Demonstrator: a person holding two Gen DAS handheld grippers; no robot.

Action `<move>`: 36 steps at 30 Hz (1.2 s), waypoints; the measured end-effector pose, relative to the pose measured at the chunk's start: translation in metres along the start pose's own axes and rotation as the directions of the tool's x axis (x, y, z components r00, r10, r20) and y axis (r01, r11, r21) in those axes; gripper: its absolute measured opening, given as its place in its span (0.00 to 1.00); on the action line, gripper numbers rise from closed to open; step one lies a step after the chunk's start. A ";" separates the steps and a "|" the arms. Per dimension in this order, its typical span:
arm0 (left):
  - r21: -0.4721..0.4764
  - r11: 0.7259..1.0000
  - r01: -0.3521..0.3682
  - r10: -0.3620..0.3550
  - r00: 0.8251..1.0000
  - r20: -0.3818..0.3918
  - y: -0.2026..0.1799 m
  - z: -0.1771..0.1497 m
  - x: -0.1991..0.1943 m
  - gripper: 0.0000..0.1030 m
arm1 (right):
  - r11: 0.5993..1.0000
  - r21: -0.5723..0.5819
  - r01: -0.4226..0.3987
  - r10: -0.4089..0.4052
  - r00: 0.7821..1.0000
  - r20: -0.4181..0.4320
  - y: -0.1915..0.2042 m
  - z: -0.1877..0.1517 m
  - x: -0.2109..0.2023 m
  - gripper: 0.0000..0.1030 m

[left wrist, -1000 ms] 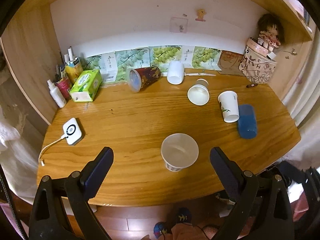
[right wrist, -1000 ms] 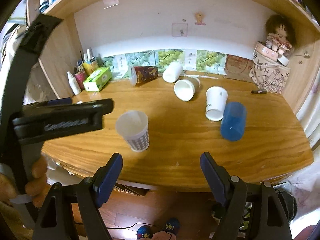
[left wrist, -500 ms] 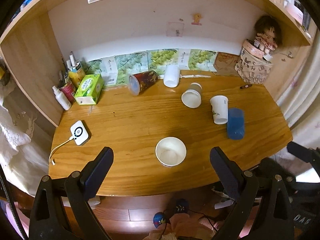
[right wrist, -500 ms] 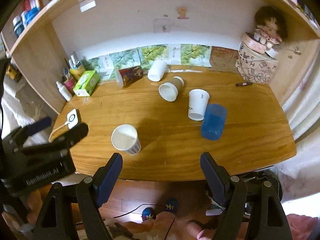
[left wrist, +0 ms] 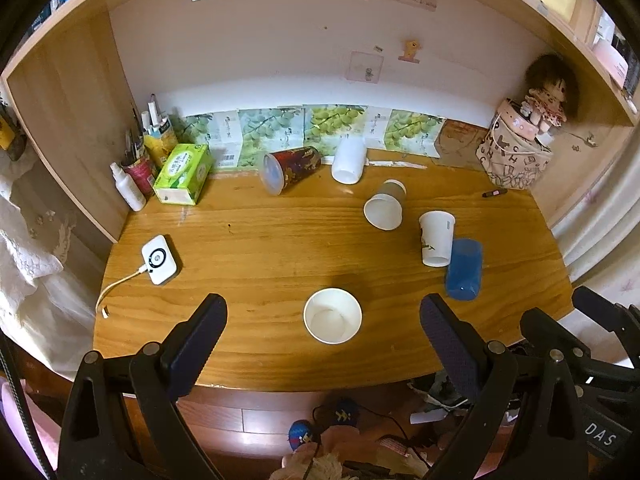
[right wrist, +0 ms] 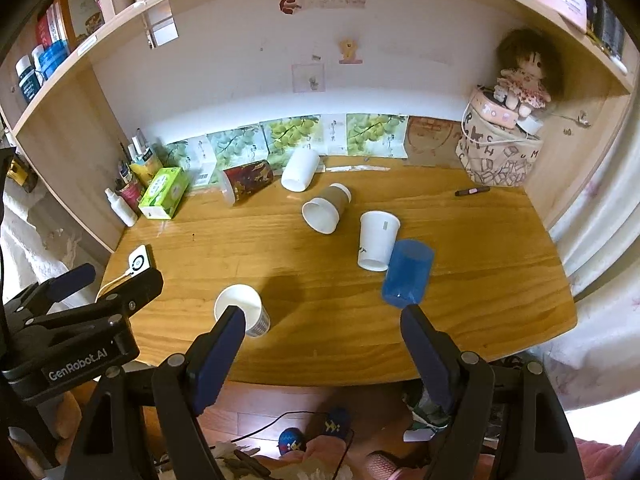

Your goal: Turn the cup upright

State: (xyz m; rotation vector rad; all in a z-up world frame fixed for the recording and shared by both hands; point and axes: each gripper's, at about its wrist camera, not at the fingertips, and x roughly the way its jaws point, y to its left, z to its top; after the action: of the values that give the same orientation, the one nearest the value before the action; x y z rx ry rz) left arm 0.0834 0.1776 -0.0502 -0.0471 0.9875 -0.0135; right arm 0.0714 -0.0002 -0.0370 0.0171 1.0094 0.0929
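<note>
A white paper cup (left wrist: 333, 315) stands upright, mouth up, near the desk's front edge; it also shows in the right wrist view (right wrist: 244, 312). Other cups lie on their sides: a blue plastic cup (left wrist: 464, 269) (right wrist: 408, 273), a white printed cup (left wrist: 436, 239) (right wrist: 376, 246), a brown-sleeved cup (left wrist: 385, 210) (right wrist: 326, 212), a plain white cup (left wrist: 349, 160) (right wrist: 300, 170) and a dark red cup (left wrist: 290, 168) (right wrist: 246, 182). My left gripper (left wrist: 322, 344) is open and empty, above and in front of the upright cup. My right gripper (right wrist: 322, 344) is open and empty, in front of the desk's edge.
The wooden desk (left wrist: 280, 248) sits in an alcove with side panels. A white charger with cable (left wrist: 159, 259), a green tissue box (left wrist: 183, 174), bottles and pens (left wrist: 140, 160) stand at the left. A patterned bag with a doll (left wrist: 516, 152) stands back right. A pen (left wrist: 495, 193) lies near it.
Both grippers have pulled back and up from the desk, so the whole desk shows smaller. The upright cup and the lying cups have not moved.
</note>
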 end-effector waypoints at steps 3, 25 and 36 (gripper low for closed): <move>0.003 1.000 -0.016 0.016 1.000 0.013 -0.002 0.003 -0.003 0.95 | 1.000 -0.004 -0.007 0.007 1.000 0.000 0.001 0.005 -0.001 0.78; -0.016 0.999 -0.039 0.040 0.998 0.056 0.005 0.017 -0.020 0.95 | 1.000 0.004 0.005 -0.006 0.999 0.052 0.006 0.025 -0.006 0.78; -0.013 0.999 -0.044 0.045 0.993 0.109 0.003 0.011 -0.039 0.95 | 1.000 0.019 0.014 -0.016 0.993 0.115 0.006 0.020 -0.025 0.78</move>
State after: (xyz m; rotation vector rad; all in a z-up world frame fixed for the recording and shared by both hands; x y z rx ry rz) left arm 0.0715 0.1827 -0.0120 -0.0347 0.8786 0.0350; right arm 0.0744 0.0042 -0.0052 0.0313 0.8947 0.0680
